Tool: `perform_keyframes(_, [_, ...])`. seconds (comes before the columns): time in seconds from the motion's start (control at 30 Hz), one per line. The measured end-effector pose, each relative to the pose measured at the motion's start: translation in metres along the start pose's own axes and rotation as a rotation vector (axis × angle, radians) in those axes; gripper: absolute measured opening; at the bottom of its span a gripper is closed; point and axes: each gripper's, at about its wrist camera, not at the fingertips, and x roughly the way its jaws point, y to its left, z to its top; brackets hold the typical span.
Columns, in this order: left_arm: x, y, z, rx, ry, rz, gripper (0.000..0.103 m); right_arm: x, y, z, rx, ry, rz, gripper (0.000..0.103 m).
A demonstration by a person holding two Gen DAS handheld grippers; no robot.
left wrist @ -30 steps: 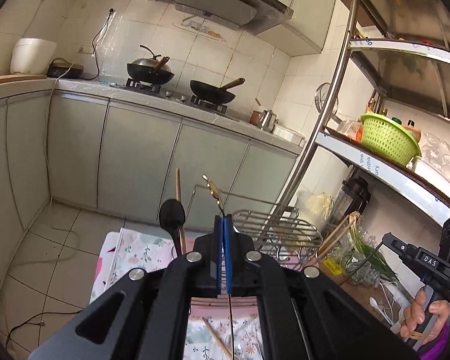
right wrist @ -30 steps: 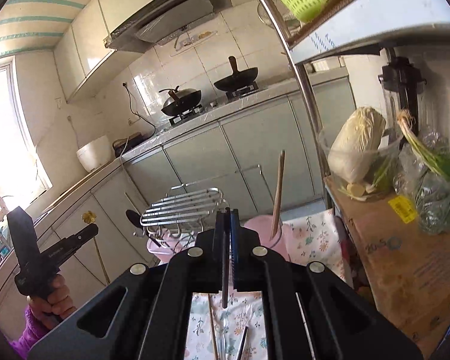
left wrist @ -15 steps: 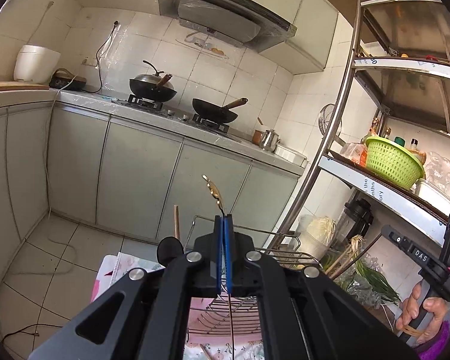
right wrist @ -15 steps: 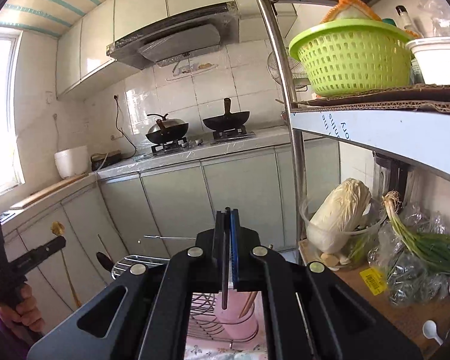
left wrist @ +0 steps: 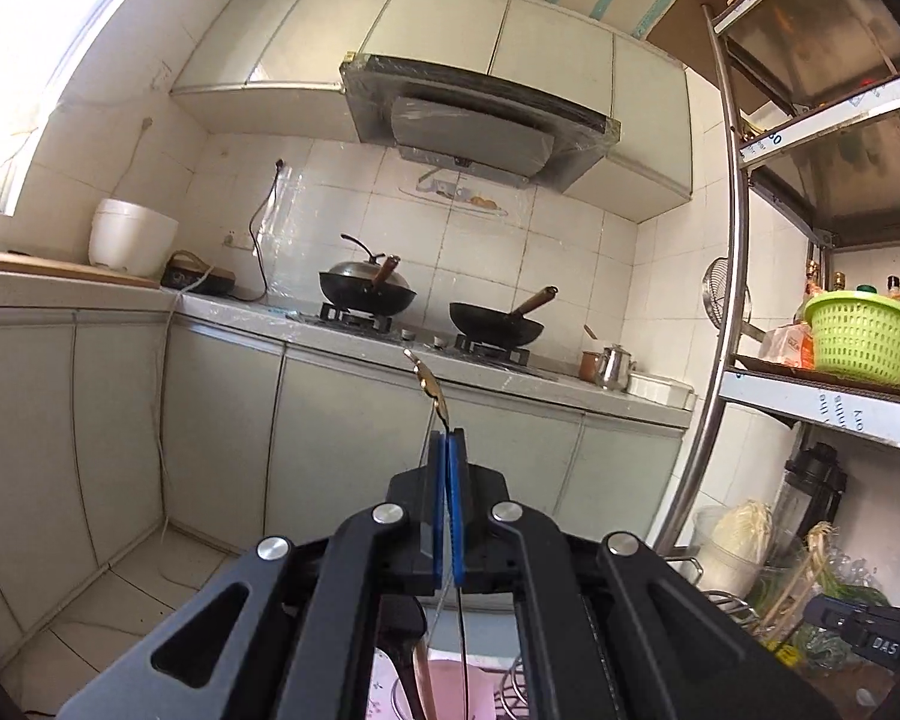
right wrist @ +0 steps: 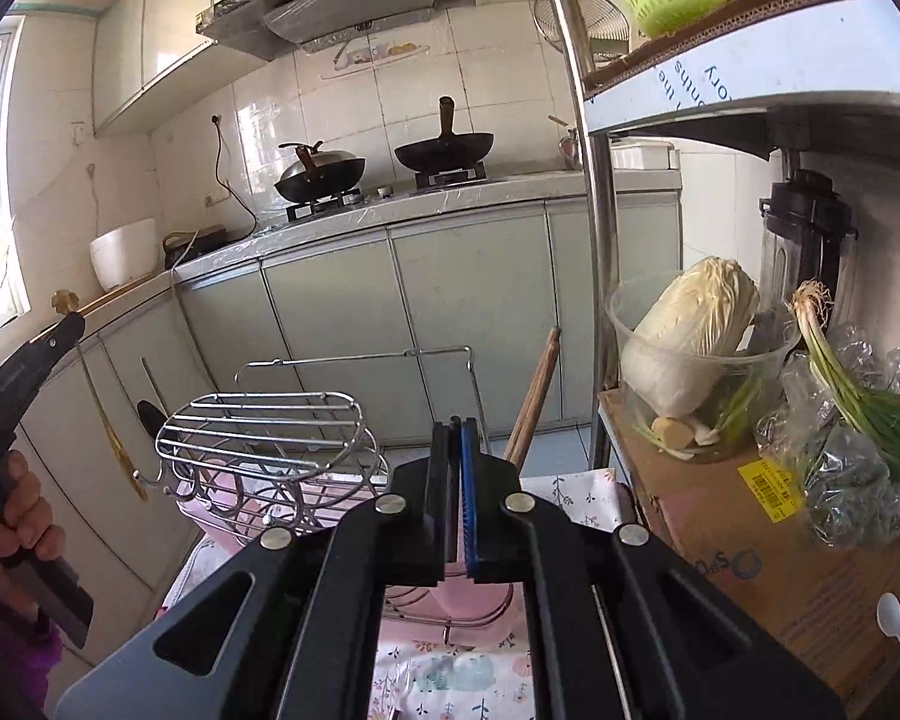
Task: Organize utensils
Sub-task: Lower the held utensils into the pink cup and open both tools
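My left gripper (left wrist: 447, 438) is shut on a thin gold utensil (left wrist: 427, 381); its ornate handle end sticks up past the fingertips and its shaft hangs down below. In the right wrist view the left gripper (right wrist: 66, 324) is raised at the far left, with the gold utensil (right wrist: 111, 438) hanging from it beside the wire rack (right wrist: 270, 444). My right gripper (right wrist: 457, 429) is shut and looks empty, above a pink holder (right wrist: 474, 597). A wooden stick (right wrist: 534, 402) and a black ladle (right wrist: 150, 417) stand by the rack.
Floral cloth (right wrist: 450, 684) covers the table. A metal shelf post (right wrist: 594, 228) stands right, with a cabbage bowl (right wrist: 690, 354), scallions (right wrist: 858, 396), a cardboard box (right wrist: 750, 528) and a blender (right wrist: 810, 240). Woks (left wrist: 492, 324) sit on the far counter.
My left gripper has lifted and tilted upward with the gold utensil, so the rack and table dropped out of its view. My right gripper tilted up, then back down toward the rack.
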Motion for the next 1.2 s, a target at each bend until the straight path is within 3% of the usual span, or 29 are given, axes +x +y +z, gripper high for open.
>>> perform_keyframes(0.17, [0.011, -0.013, -0.027, 0.079, -0.045, 0.053, 0.001, 0.005, -0.004, -0.008, 0.004, 0.019, 0.004, 0.004])
perform_keyframes(0.3, [0.013, -0.016, -0.05, 0.117, -0.012, 0.052, 0.001, 0.009, -0.006, -0.013, 0.012, 0.034, 0.008, 0.004])
perform_keyframes(0.5, [0.009, -0.007, -0.078, 0.119, 0.09, 0.031, 0.001, 0.012, -0.007, -0.019, 0.023, 0.044, 0.014, 0.004])
perform_keyframes(0.83, [0.025, 0.023, -0.104, -0.009, 0.325, -0.006, 0.002, 0.015, -0.004, -0.03, 0.032, 0.079, 0.012, 0.005])
perform_keyframes(0.9, [0.025, 0.027, -0.103, -0.03, 0.349, -0.016, 0.003, 0.015, -0.005, -0.032, 0.04, 0.096, 0.008, 0.005])
perform_keyframes(0.97, [0.026, 0.032, -0.102, -0.05, 0.372, -0.028, 0.016, 0.016, -0.007, -0.034, 0.05, 0.116, 0.009, 0.005])
perform_keyframes(1.07, [0.023, 0.038, -0.101, -0.092, 0.397, -0.047, 0.026, 0.014, -0.008, -0.04, 0.067, 0.134, 0.014, 0.01])
perform_keyframes(1.2, [0.015, 0.044, -0.099, -0.116, 0.414, -0.058, 0.029, 0.006, -0.01, -0.047, 0.088, 0.136, 0.017, 0.028])
